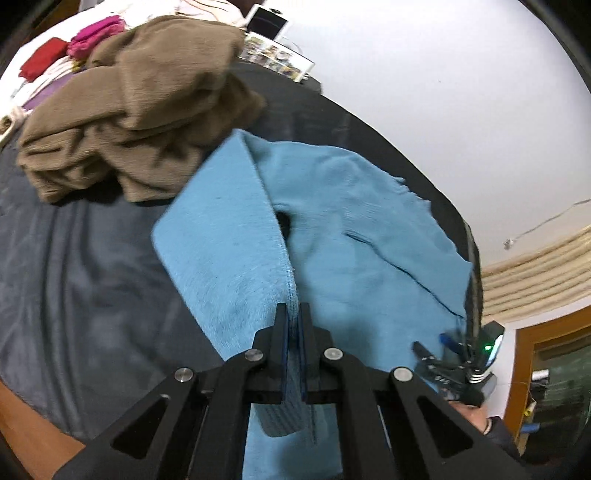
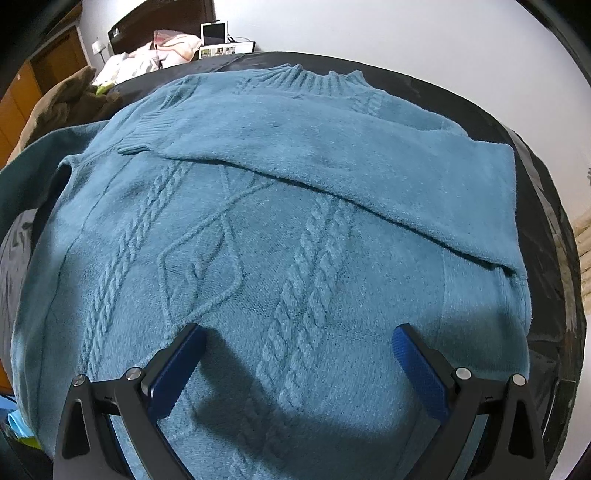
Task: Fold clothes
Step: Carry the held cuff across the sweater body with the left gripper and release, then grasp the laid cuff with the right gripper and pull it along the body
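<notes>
A blue cable-knit sweater (image 2: pixel 280 229) lies spread on a dark cloth-covered table (image 2: pixel 546 206), one sleeve folded across its chest. In the left wrist view my left gripper (image 1: pixel 294 314) is shut on a fold of the blue sweater (image 1: pixel 229 236) and holds that part raised off the table. The right gripper (image 1: pixel 458 354) shows at the sweater's far edge there, with a hand behind it. In the right wrist view my right gripper (image 2: pixel 299 332) stands open just above the sweater's lower body, its blue pads (image 2: pixel 417 365) wide apart with nothing pinched between them.
A crumpled brown garment (image 1: pixel 140 110) lies on the table beyond the sweater. Pink and red clothes (image 1: pixel 92 37) sit farther back on a bed. A white tablet-like device (image 1: pixel 266 22) and a photo sheet stand at the table's far end by the white wall.
</notes>
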`<state>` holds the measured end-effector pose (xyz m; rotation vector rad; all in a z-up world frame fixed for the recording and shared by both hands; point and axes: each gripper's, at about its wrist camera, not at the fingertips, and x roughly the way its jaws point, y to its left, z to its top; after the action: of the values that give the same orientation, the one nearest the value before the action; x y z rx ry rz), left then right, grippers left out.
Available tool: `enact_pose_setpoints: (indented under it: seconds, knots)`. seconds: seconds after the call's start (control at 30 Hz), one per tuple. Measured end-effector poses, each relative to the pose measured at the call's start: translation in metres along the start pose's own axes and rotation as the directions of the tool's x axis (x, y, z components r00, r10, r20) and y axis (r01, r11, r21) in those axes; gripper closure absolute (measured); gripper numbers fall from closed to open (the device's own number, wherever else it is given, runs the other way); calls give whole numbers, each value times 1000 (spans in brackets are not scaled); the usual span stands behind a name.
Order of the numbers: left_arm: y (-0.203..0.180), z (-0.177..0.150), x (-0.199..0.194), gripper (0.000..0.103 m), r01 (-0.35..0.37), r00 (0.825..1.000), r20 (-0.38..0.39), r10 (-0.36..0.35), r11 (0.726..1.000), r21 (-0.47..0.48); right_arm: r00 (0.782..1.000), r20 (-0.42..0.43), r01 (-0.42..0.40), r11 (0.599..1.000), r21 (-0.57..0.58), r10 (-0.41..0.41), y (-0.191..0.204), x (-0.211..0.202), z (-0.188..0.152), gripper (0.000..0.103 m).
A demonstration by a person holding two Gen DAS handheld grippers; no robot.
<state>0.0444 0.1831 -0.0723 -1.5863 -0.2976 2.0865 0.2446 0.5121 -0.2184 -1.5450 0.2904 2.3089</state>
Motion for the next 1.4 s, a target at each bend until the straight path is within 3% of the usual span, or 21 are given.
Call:
enact_pose_setpoints:
  seconds: [0.1, 0.2, 0.27, 0.37, 0.47, 0.53, 0.63, 0.7, 0.83, 0.9, 1.0, 1.1, 1.13, 1.2, 1.27, 1.4]
  knots:
    - [-17, 1, 12, 98, 32, 999, -23, -32, 999, 7, 1000, 1, -26, 1000, 10, 26, -2, -4, 0, 1]
    - [-35, 2, 19, 98, 65, 997, -40, -65, 998, 4, 987, 68, -148, 989, 25, 146, 0, -25, -1, 1]
    - [-46, 5, 29, 98, 84, 995, -53, -84, 996, 1, 951, 143, -274, 962, -12, 273, 9, -49, -1, 1]
    - [-60, 8, 36, 98, 104, 992, -72, -104, 995, 5, 893, 189, -392, 912, -123, 409, 60, -72, -22, 1]
    - [-72, 11, 44, 98, 122, 988, -93, -121, 992, 11, 848, 195, -449, 863, -230, 493, 99, -80, 5, 1]
    - [-77, 12, 47, 98, 136, 985, -105, -134, 991, 14, 835, 189, -462, 844, -272, 517, 117, -88, 0, 1]
    - [-85, 13, 50, 98, 149, 982, -118, -145, 988, 28, 834, 176, -464, 836, -292, 524, 129, -83, 4, 9]
    - [-87, 14, 51, 98, 160, 980, -125, -156, 987, 26, 835, 162, -468, 834, -292, 525, 138, -77, 18, 28]
    - [-90, 17, 52, 98, 176, 977, -129, -172, 984, 24, 848, 139, -457, 837, -300, 512, 149, -67, 29, 46]
    - [-90, 19, 52, 98, 182, 976, -129, -177, 983, 24, 851, 134, -453, 839, -301, 507, 152, -63, 33, 73]
    - [-90, 22, 53, 98, 190, 975, -125, -186, 982, 21, 865, 144, -424, 854, -301, 480, 151, -61, 38, 86]
    - [-90, 26, 54, 94, 196, 974, -124, -191, 980, 25, 873, 163, -405, 870, -280, 459, 144, -60, 44, 89]
    - [-90, 27, 54, 88, 197, 974, -122, -192, 980, 27, 877, 172, -396, 878, -269, 449, 140, -61, 46, 90]
    - [-90, 29, 54, 70, 189, 976, -113, -184, 981, 37, 884, 191, -377, 893, -246, 426, 130, -64, 51, 90]
    - [-90, 32, 50, 47, 169, 983, -85, -164, 984, 56, 891, 212, -360, 909, -209, 402, 117, -66, 58, 91]
    - [-88, 40, 43, 42, 138, 990, -35, -136, 986, 89, 901, 258, -330, 937, -113, 349, 84, -66, 76, 94]
